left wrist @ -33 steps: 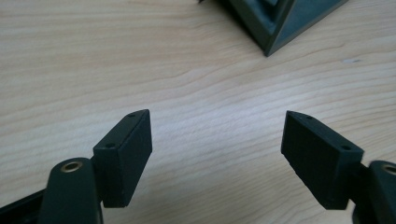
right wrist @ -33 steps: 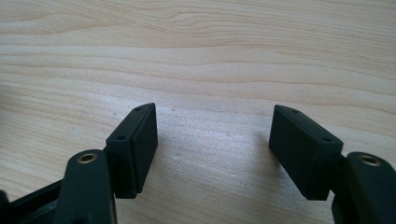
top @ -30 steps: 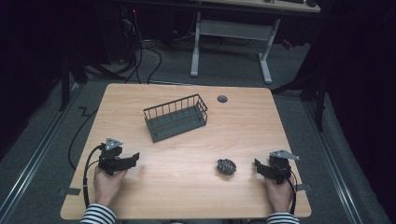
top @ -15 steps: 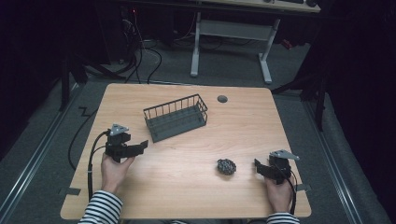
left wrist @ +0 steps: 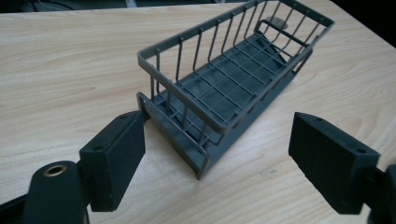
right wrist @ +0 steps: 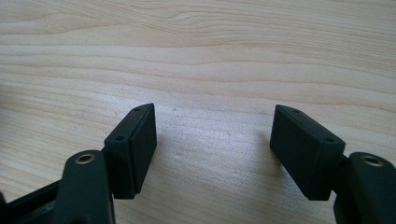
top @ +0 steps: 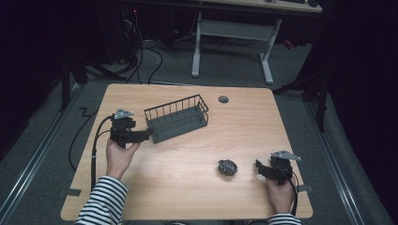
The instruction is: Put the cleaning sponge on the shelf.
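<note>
Listing, largest first. Table (top: 187, 197): light wood top, bearing all below.

Wire basket (top: 177, 118): grey, oblong, upright, empty; sits at about 10 o'clock from the table's middle. Long axis runs from 8 o'clock to 2 o'clock in the high view. Its near short end (left wrist: 180, 135) faces the left gripper (top: 141, 136), which lies at the basket's 8 o'clock, just beside that end. In the left gripper view the end corner stands between the jaws, nearer the left-hand one; whether that jaw touches the wire cannot be told. Jaws have just been opening and stand wide apart, pressing on nothing. Judgement: the left hand is by far the nearer, and a grip would call for closing across the short end.

Right gripper (top: 263, 169): at 5 o'clock, well apart from the basket; jaws apart, bare wood between.

Small dark lump (top: 227, 167): at 9 o'clock of the right gripper, near it. Round table insert (top: 223, 99): at 1 o'clock.
</note>
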